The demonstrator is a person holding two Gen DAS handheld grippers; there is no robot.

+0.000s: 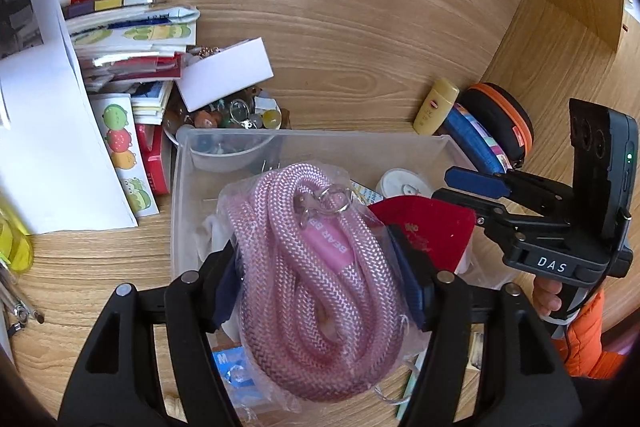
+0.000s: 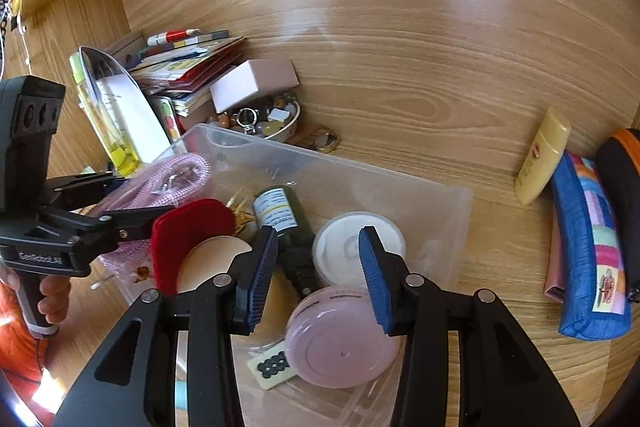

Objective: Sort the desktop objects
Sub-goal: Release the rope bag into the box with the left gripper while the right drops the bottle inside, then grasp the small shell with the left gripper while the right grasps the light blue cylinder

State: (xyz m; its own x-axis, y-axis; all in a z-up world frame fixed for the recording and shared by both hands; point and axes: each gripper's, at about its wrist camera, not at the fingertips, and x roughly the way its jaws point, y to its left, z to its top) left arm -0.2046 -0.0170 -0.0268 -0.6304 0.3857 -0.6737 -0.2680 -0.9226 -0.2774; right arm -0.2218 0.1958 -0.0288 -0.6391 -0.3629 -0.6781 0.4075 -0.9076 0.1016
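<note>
Black grippers (image 2: 316,275) with ribbed blue fingers (image 2: 262,275); orange sleeve (image 1: 588,343).

A coiled pink rope (image 1: 316,279) with a metal clasp, sealed in a clear plastic bag, sits between the left hand-held gripper (image 1: 320,291) pads over a clear plastic bin (image 1: 320,143) holding a red pouch (image 1: 436,227), dark bottle (image 2: 286,219) and round lidded jars (image 2: 344,339).

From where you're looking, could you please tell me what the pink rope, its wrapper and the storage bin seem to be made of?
Pink rope: braided synthetic cord, probably nylon; woven pattern with slight sheen.
Wrapper: thin clear plastic film; crinkled, glossy.
Storage bin: frosted translucent rigid plastic; contents show through its walls.
</note>
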